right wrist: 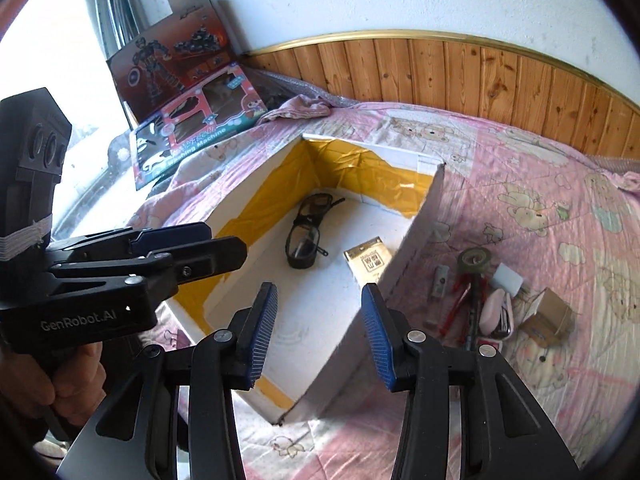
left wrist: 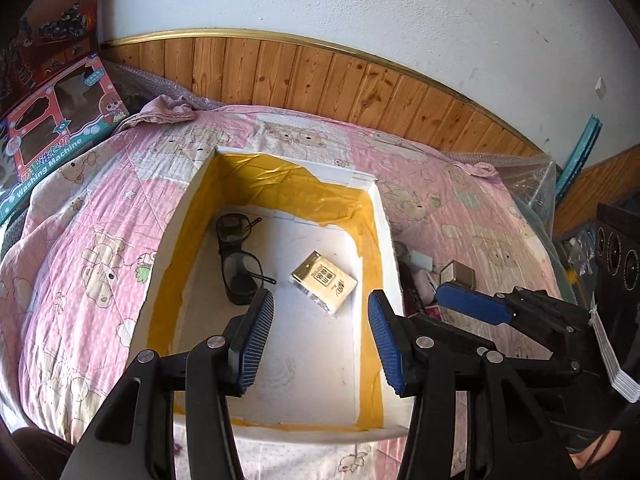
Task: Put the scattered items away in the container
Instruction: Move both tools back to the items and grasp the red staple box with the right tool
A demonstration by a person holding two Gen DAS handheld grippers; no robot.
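A white foam box (left wrist: 390,240) (right wrist: 416,236) lined with yellow tape sits on the bed. Inside lie dark glasses (left wrist: 236,264) (right wrist: 306,232) and a gold-and-white pack (left wrist: 324,282) (right wrist: 366,264). My left gripper (left wrist: 320,320) hangs open over the box's near end, nothing between its fingers. My right gripper (right wrist: 318,320) is open above the box's right wall, also holding nothing. Right of the box lie a tape roll (right wrist: 475,260), a red-handled tool (right wrist: 456,304), a white block (right wrist: 507,278), a pink case (right wrist: 494,312), a small grey piece (right wrist: 440,280) and a cardboard box (right wrist: 550,318) (left wrist: 460,274).
The bed carries a pink bear-print quilt (left wrist: 100,216) (right wrist: 540,208). Toy boxes (left wrist: 52,128) (right wrist: 192,92) lean at the far left by a crumpled pink cloth (left wrist: 164,110). Wood panelling (left wrist: 320,80) runs behind the bed. A hand (right wrist: 68,376) grips the left tool.
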